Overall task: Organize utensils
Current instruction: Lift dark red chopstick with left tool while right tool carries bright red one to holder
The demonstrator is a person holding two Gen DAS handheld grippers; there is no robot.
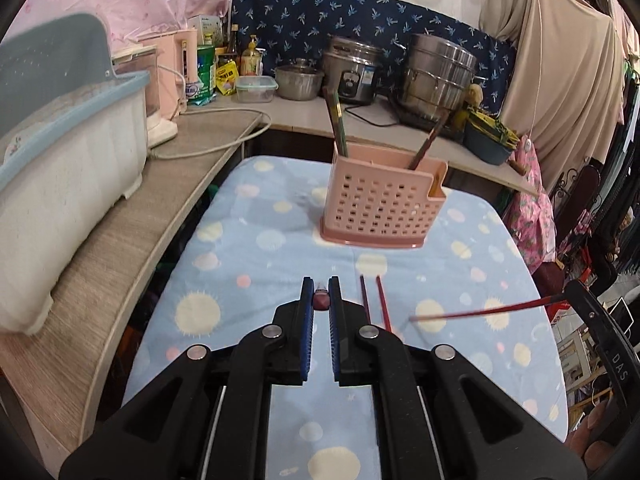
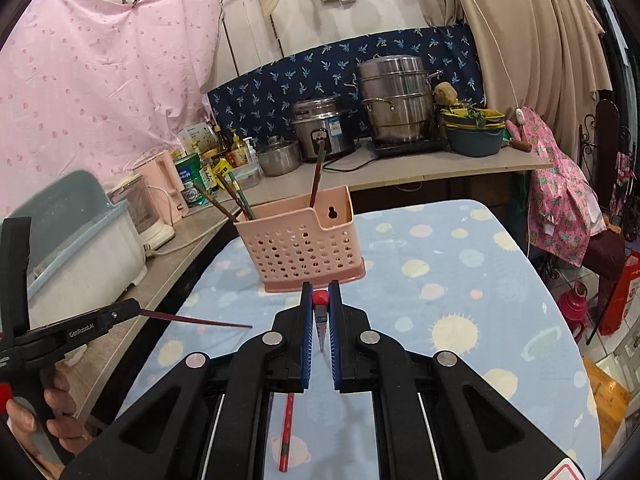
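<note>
A pink perforated utensil holder [image 1: 380, 208] [image 2: 304, 240] stands on the blue spotted table cloth [image 1: 260, 248] with several chopsticks upright in it. My left gripper [image 1: 321, 280] is shut on a dark red chopstick [image 1: 321, 300], seen end-on. In the right wrist view this chopstick [image 2: 196, 321] sticks out rightward from the left gripper [image 2: 132, 309], held by a hand [image 2: 60, 420]. My right gripper [image 2: 320, 285] is shut on a red chopstick [image 2: 320, 299]; in the left wrist view that chopstick [image 1: 480, 313] points left from the right gripper [image 1: 576, 296]. Two red chopsticks [image 1: 374, 304] lie on the cloth.
A white and blue dish bin [image 1: 68, 168] sits on the wooden counter [image 1: 120, 240] to the left. A pink kettle [image 1: 178, 64], rice cooker [image 1: 352, 72], steel steamer pot [image 1: 436, 72] and bottles stand on the back counter. Another red chopstick [image 2: 286, 432] lies under the right gripper.
</note>
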